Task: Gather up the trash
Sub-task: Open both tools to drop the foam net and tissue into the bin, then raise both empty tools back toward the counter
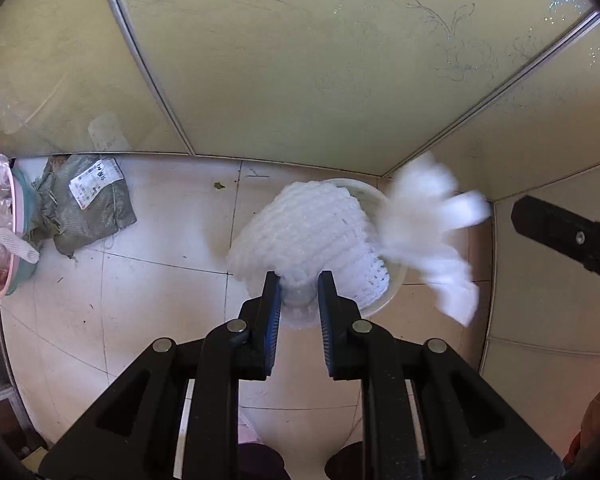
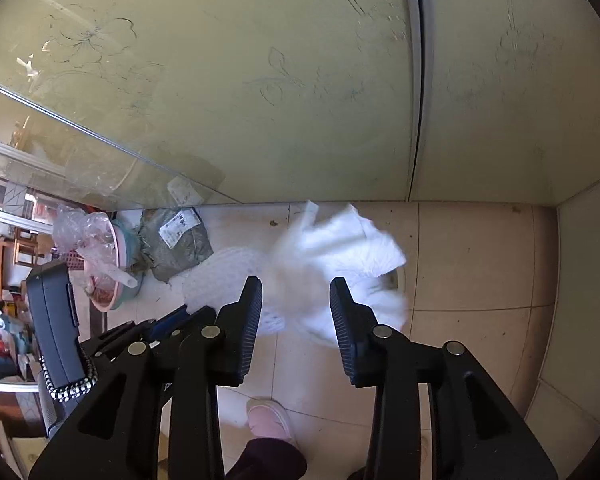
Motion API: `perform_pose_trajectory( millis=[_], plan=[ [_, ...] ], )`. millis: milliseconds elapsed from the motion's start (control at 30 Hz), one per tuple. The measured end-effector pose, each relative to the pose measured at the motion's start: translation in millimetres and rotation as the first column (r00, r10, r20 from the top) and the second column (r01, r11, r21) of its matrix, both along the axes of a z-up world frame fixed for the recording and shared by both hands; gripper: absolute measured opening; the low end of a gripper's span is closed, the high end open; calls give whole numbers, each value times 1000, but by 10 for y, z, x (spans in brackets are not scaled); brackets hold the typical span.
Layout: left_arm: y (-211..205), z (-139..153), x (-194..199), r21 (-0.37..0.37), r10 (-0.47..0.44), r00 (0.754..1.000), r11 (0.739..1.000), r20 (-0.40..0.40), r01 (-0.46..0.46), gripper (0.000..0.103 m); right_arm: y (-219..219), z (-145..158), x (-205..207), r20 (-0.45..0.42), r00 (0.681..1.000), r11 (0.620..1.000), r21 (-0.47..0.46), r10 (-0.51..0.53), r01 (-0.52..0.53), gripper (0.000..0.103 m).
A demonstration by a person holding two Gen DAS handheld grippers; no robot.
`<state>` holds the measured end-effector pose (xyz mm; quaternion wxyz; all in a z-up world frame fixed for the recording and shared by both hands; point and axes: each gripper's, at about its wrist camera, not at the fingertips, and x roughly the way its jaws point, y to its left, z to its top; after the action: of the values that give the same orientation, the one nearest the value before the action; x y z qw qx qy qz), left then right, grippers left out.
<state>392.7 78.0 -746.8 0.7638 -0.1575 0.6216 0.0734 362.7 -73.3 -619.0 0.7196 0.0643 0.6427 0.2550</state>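
My left gripper (image 1: 299,284) is shut on the narrow end of a white foam net sleeve (image 1: 312,236) and holds it over a white bin (image 1: 384,300) on the tiled floor. A crumpled white tissue (image 1: 432,224) is blurred in mid-air beside the bin's right rim. In the right wrist view my right gripper (image 2: 296,292) is open and empty, with the blurred tissue (image 2: 340,248) just beyond its fingers, over the bin. The foam sleeve (image 2: 224,276) shows to the left there. A finger of the right gripper (image 1: 564,236) shows at the right of the left wrist view.
A grey-green parcel bag with a white label (image 1: 88,204) lies on the floor against the glass doors. A pink basin (image 1: 4,248) stuffed with plastic wrap stands at the far left. Cream walls close in on the right. My pink shoe (image 2: 270,420) is below.
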Motion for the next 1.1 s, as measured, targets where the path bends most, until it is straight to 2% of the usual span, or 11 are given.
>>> perform_pose_trajectory(
  millis=[233, 333, 433, 567, 700, 833, 1100],
  plan=[
    [-147, 6, 92, -8, -38, 999, 999, -7, 38, 23, -146, 22, 64, 18, 1000, 1000, -22, 8, -7, 35],
    [-187, 47, 122, -26, -49, 999, 998, -13, 48, 36, -195, 72, 51, 28, 1000, 999, -43, 7, -6, 35],
    [-209, 164, 113, -25, -58, 998, 998, -6, 58, 38, -251, 140, 30, 33, 999, 998, -60, 0, 2, 35],
    [-222, 459, 73, -13, -70, 998, 997, 2, 70, 38, -319, 319, 5, 48, 999, 996, -90, -10, 14, 34],
    [-180, 924, 13, -2, -77, 997, 997, 30, 77, 38, -394, 647, -22, 70, 997, 992, -120, -24, 33, 34],
    [-102, 1547, -59, 11, -88, 993, 996, 75, 88, 40, -460, 1104, -48, 87, 995, 991, -121, -46, 56, 35],
    [38, 3042, -235, 53, -112, 972, 993, 205, 103, 44, -471, 2302, -140, 195, 978, 991, -100, -73, 94, 34]
  ],
)
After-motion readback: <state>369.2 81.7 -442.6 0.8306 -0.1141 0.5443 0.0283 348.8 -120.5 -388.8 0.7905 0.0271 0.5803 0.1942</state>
